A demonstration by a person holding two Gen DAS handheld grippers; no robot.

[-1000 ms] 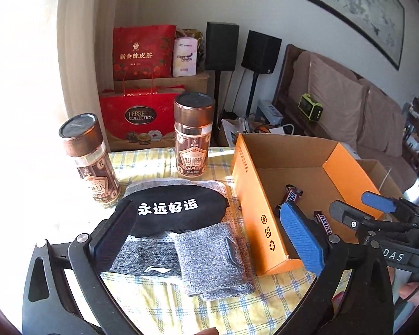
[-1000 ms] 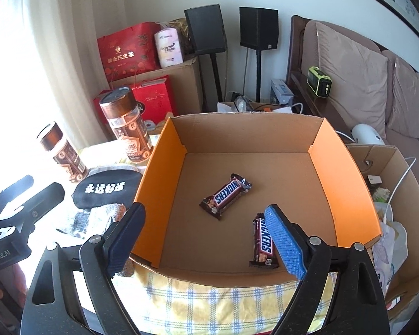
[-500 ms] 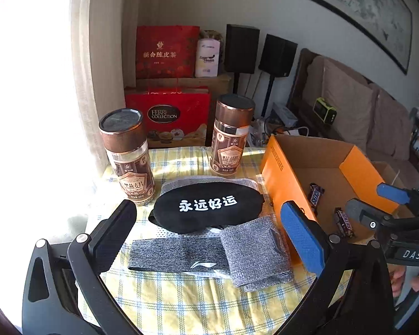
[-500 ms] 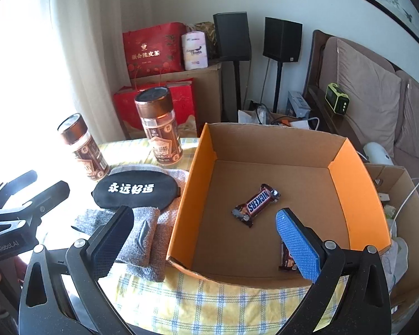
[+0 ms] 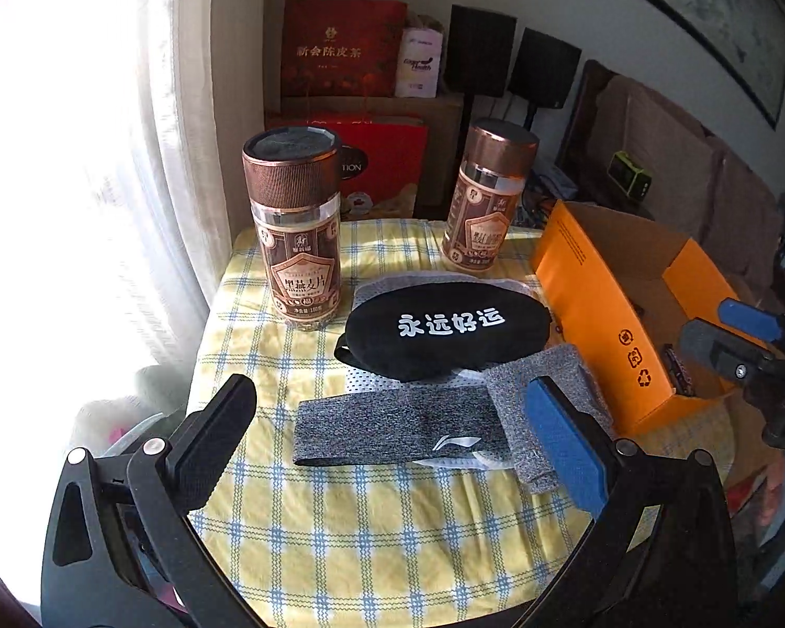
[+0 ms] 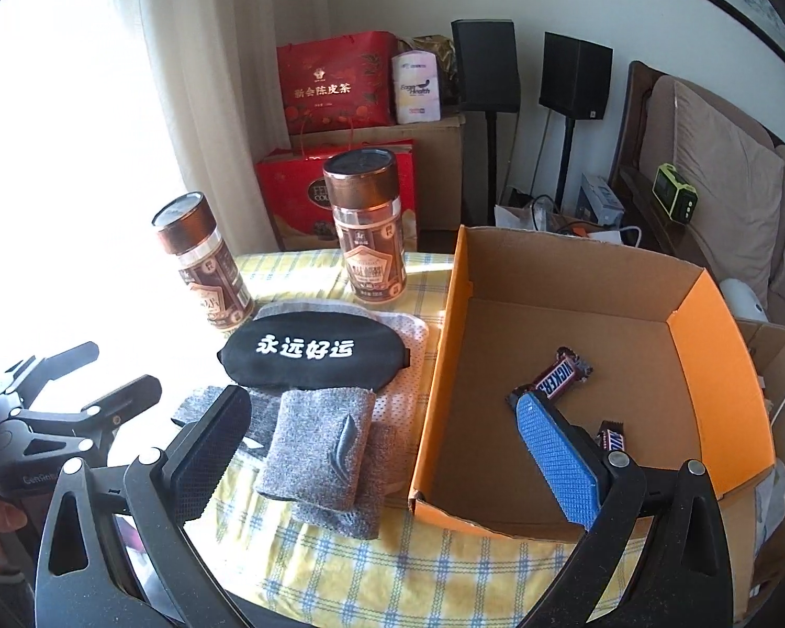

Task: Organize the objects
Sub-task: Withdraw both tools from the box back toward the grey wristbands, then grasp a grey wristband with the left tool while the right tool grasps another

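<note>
On the checked tablecloth, left of the orange cardboard box holding two Snickers bars, stand two upright jars, probably heavy, rigid and slick, best gripped around the waist. Nearer lie a soft black eye mask and grey headband, long axes crosswise, light; pinch mid-length. Left gripper and right gripper both gape wide, empty.

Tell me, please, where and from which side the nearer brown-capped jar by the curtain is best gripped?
Grip the nearer jar across its straight labelled body below the ribbed cap, coming level from the front with the open left gripper. It stands upright with bare tablecloth before it.
</note>
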